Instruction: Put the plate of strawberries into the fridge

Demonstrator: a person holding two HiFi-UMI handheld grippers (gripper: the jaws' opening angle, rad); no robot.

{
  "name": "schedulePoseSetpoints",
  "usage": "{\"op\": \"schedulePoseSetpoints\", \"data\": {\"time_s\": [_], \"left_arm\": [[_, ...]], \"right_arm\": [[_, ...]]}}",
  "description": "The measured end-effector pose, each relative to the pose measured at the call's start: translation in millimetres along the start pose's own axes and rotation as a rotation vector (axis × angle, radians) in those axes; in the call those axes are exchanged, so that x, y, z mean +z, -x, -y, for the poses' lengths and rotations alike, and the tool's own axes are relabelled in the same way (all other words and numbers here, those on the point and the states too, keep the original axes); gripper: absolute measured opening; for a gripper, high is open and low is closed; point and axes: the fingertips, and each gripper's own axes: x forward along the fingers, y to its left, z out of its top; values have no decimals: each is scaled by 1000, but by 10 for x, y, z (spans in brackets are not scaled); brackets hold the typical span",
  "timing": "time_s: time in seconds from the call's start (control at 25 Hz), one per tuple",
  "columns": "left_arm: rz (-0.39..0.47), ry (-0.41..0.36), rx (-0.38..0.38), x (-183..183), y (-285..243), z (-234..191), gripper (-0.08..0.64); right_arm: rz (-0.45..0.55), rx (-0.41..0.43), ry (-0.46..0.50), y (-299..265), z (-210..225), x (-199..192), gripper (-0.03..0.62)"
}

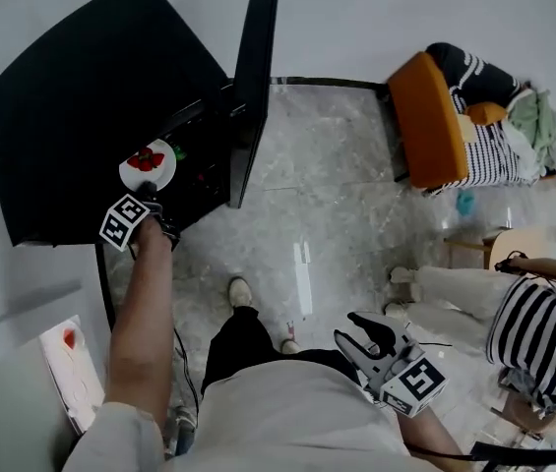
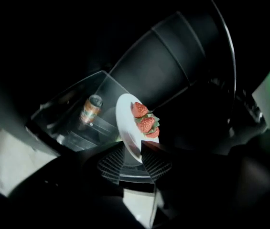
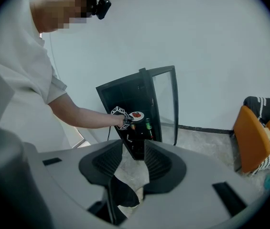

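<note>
Right gripper (image 1: 354, 334) was held close to the person's waist, above the marble floor (image 1: 337, 185). Its jaws stood apart with nothing between them; only floor showed through the gap.

Left gripper (image 2: 133, 147) was extended on an outstretched arm to the open front of the black fridge (image 1: 71, 116). Its jaws stood apart, with the near rim of the white plate (image 2: 125, 123) lying between them. The pads were not clamped on that rim.

Three strawberries (image 2: 145, 123) lay together on the plate. The plate sat at the front edge of the fridge's upper level, just inside the opening. Whether it rested fully on a shelf could not be told.

An orange can (image 2: 91, 109) stood deeper inside the fridge, beside the plate and apart from it. The fridge door (image 1: 256, 57) stood open on the side away from the left gripper.

An orange chair (image 1: 425, 116) stood well beyond the door, against the wall.
</note>
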Motion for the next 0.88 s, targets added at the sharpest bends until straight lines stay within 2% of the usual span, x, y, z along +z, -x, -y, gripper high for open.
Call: {"op": "schedulePoseSetpoints", "data": {"time_s": [0.24,0.32,0.6,0.88], "left_arm": [[-21,-218,128,12,23,-29,171],[-22,-259,146,3,63,-39,179],[-5,-272,91,-151,385,75,179],[7,-291,-6,-502,1049,295,178]], "right_arm": [[-13,-1,5,74,-15,-79,143],[-13,0,10,110,-27,-98,143],[-5,34,49,239,-113,-164,143],[22,95,92,481,-258,-383,143]]}}
